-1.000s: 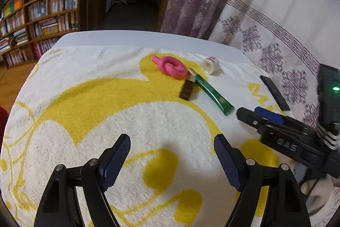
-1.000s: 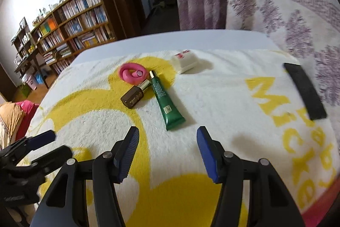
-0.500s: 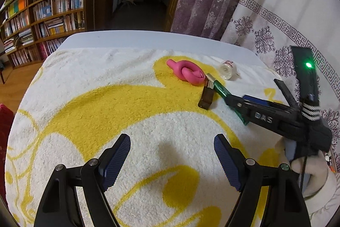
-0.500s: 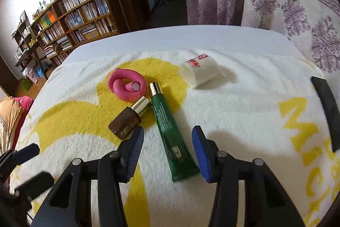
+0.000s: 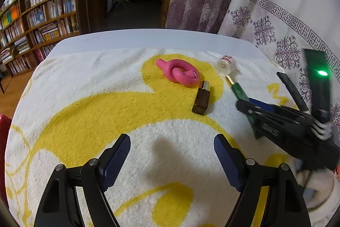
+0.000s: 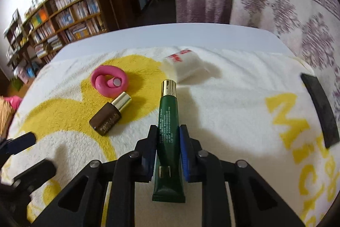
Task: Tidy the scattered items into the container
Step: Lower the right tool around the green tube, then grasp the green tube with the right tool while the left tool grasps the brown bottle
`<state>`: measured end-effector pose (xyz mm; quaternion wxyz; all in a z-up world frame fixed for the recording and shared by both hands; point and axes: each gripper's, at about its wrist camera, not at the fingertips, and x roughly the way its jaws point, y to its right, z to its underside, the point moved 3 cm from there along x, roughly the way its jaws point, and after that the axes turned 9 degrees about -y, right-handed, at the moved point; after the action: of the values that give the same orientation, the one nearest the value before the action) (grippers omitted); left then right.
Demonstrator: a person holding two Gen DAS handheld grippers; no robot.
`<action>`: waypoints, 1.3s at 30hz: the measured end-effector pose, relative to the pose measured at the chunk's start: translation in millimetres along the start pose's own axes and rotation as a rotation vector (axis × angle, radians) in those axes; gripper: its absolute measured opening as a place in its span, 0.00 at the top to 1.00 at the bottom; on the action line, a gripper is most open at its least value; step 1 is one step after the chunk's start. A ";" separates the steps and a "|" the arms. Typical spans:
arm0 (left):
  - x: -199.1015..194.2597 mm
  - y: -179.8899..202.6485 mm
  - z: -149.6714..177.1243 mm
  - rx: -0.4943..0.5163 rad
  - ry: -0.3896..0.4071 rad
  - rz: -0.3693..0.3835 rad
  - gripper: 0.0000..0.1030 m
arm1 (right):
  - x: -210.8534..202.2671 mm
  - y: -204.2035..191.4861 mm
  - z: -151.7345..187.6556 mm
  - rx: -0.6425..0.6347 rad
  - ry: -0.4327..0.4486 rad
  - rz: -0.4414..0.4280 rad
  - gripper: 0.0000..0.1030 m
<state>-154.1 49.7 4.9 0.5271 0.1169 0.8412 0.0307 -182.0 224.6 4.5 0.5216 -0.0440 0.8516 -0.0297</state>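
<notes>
The right gripper (image 6: 167,139) is clamping the green tube (image 6: 167,120): its jaws have just been closing, and they are now pressing on both flanks of the tube around its middle, with the gold cap pointing away ahead of the jaws and the crimped tail sticking back between the finger arms. The left gripper (image 5: 172,157) is hanging over the towel (image 5: 85,82) with its jaws standing wide and nothing between them.

The other scattered things are lying ahead of the right jaws and to their left: the brown bottle (image 6: 110,115) just beside the tube, the pink ring toy (image 6: 109,83) beyond it and touching its gold cap, and the white roll (image 6: 182,66) past the tube's cap. A flat black strip (image 6: 319,112) is lying well off to the right. No container is showing in either view, so where the tube is to go cannot be told.

To do this step well, the person is probably best lifting straight up off the towel before swinging anywhere, since the bottle is sitting close on the left and a sideways drag could knock it. A soft tube may sag or twist in a mid-body pinch, so keeping the wrist steady and the squeeze constant should stop it pivoting. The left jaws are looking well placed to go for the bottle next.
</notes>
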 end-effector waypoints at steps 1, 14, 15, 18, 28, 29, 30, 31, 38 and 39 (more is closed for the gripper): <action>2.2 3.4 -3.0 0.009 -0.002 0.002 0.20 | -5.1 3.2 2.7 0.014 0.005 -0.006 0.78; 45.9 25.0 -38.7 0.030 -0.001 -0.031 0.20 | -47.4 14.7 31.5 0.064 0.069 -0.052 0.78; 48.8 25.3 -40.3 0.029 0.000 -0.034 0.20 | -47.5 14.4 31.9 0.062 0.074 -0.052 0.78; 58.0 28.0 -43.8 0.048 -0.003 -0.055 0.20 | -47.4 13.0 32.9 0.055 0.087 -0.052 0.78; 66.2 25.2 -46.5 0.045 0.012 -0.005 0.68 | -38.4 13.4 39.0 0.069 0.079 -0.063 0.78; 65.6 23.9 -46.5 0.039 0.014 0.005 0.72 | -38.5 12.7 39.6 0.068 0.081 -0.063 0.78; 64.5 22.8 -46.4 0.033 0.016 0.010 0.73 | -38.7 11.8 40.3 0.064 0.084 -0.060 0.78; 63.5 22.7 -46.3 0.035 0.017 0.010 0.74 | -39.1 11.1 41.3 0.061 0.087 -0.058 0.78; 48.6 36.5 -45.0 0.098 0.038 -0.011 0.80 | -44.2 18.0 40.4 0.081 0.105 -0.055 0.78; 45.2 38.5 -44.4 0.103 0.042 -0.008 0.80 | -45.7 19.3 39.8 0.086 0.109 -0.054 0.78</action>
<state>-206.3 100.6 -8.5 0.5029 0.1398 0.8529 -0.0121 -126.7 248.5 25.1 0.4749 -0.0429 0.8751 -0.0828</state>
